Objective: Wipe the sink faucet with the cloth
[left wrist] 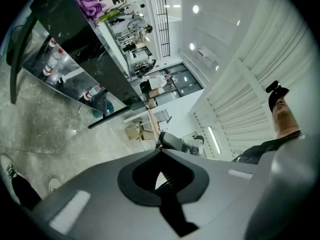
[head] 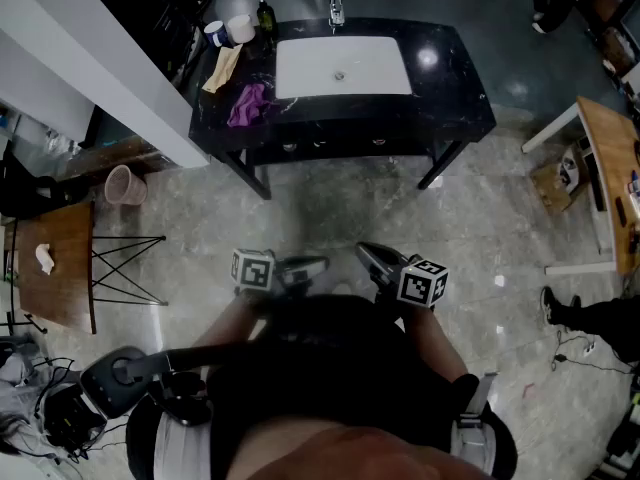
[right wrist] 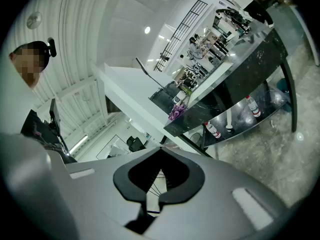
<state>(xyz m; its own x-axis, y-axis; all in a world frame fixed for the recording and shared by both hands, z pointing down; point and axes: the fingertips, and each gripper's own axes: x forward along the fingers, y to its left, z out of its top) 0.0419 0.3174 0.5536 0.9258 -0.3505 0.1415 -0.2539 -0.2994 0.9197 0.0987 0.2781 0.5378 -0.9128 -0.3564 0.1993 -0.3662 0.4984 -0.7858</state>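
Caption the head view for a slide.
Shut, the left gripper and right gripper face the sink counter; purple cloth and faucet untouched.

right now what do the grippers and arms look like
The left gripper and right gripper both have grey moulded jaws with a black inner lining. Each carries a white cube printed with black square markers. The person wears a dark top.

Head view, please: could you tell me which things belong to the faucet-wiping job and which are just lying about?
For the job:
- faucet
- purple cloth, probably the wiping cloth
- sink
- left gripper and right gripper, both shut and empty

Lying about:
- blue-rimmed cup
- white cup
- dark bottle
- beige sheet
- pink bin
- wooden side table
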